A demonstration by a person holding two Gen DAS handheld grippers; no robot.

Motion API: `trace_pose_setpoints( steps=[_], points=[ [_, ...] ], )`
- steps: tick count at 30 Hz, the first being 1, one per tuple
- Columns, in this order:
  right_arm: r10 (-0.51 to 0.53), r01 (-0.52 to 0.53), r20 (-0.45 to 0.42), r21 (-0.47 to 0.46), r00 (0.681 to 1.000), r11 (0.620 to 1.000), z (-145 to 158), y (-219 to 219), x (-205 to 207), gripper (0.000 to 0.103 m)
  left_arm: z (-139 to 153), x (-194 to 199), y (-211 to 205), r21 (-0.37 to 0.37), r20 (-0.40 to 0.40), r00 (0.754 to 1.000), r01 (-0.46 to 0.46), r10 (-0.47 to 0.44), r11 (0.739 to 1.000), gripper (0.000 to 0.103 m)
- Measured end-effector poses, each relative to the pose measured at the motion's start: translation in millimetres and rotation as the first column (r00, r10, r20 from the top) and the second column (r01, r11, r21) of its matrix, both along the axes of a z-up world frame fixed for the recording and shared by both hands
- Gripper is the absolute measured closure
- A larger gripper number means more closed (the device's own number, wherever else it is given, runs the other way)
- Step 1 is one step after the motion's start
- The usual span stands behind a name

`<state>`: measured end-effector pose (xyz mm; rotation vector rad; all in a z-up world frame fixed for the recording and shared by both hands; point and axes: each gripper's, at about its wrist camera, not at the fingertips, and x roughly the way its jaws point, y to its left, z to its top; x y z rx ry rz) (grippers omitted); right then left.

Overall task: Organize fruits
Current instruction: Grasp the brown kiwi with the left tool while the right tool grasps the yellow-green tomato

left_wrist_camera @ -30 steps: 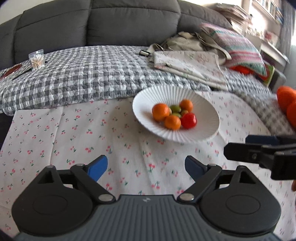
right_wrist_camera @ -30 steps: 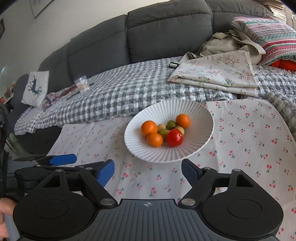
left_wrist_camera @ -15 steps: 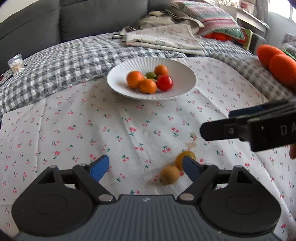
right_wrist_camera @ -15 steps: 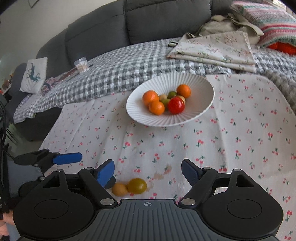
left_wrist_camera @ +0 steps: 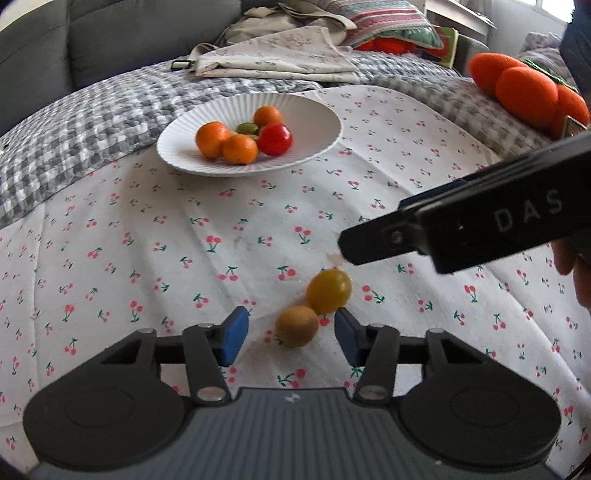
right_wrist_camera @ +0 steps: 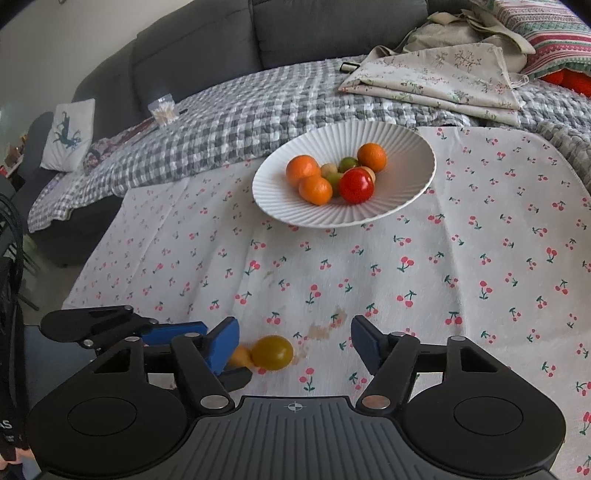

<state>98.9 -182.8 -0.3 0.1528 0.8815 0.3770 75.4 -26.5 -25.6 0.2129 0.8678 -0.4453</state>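
A white ribbed plate [left_wrist_camera: 317, 110] [right_wrist_camera: 413, 147] on the cherry-print cloth holds three oranges, a red tomato [left_wrist_camera: 274, 139] [right_wrist_camera: 356, 185] and small green and beige fruits. Two loose fruits lie near me: a yellow tomato [left_wrist_camera: 328, 290] [right_wrist_camera: 272, 352] and a brown round fruit [left_wrist_camera: 296, 325] [right_wrist_camera: 239, 356], touching each other. My left gripper [left_wrist_camera: 290, 334] is open, its fingers on either side of the brown fruit. My right gripper [right_wrist_camera: 293, 341] is open, just right of the yellow tomato; its finger also shows in the left wrist view [left_wrist_camera: 461, 225].
A grey checked blanket [right_wrist_camera: 236, 122] and folded floral cloth [right_wrist_camera: 443, 74] lie behind the plate on the grey sofa. Orange plush items [left_wrist_camera: 528, 92] sit at the right. A striped pillow [right_wrist_camera: 546, 33] is at the back right.
Both grippers have pulled back and lowered toward the near cloth. The two loose fruits came into view and now lie between the left fingers. The plate looks farther away.
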Motion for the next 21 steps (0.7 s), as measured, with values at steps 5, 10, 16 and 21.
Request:
trace_pose_setpoints(
  steps=[5,10,16,21],
  points=[
    [0.014,-0.014,-0.02,-0.02,1.0,1.0,-7,5,2,0.042,-9,0,-5,0.033,-0.025,0.999,0.025,-0.024,0.999,0.072],
    [0.026,-0.027,-0.032,-0.036,0.999,0.999,-13,10,3,0.046,-8,1,-2,0.02,-0.037,0.999,0.017,-0.016,1.0,0.079],
    [0.041,-0.045,-0.051,-0.061,0.998,0.997,-23,16,6,0.052,0,8,17,0.035,-0.044,0.997,-0.057,0.059,0.998,0.079],
    [0.067,-0.071,-0.058,-0.073,0.996,0.995,-28,23,7,0.053,1,22,45,0.028,-0.072,0.979,-0.187,0.188,0.982,0.079]
  ],
)
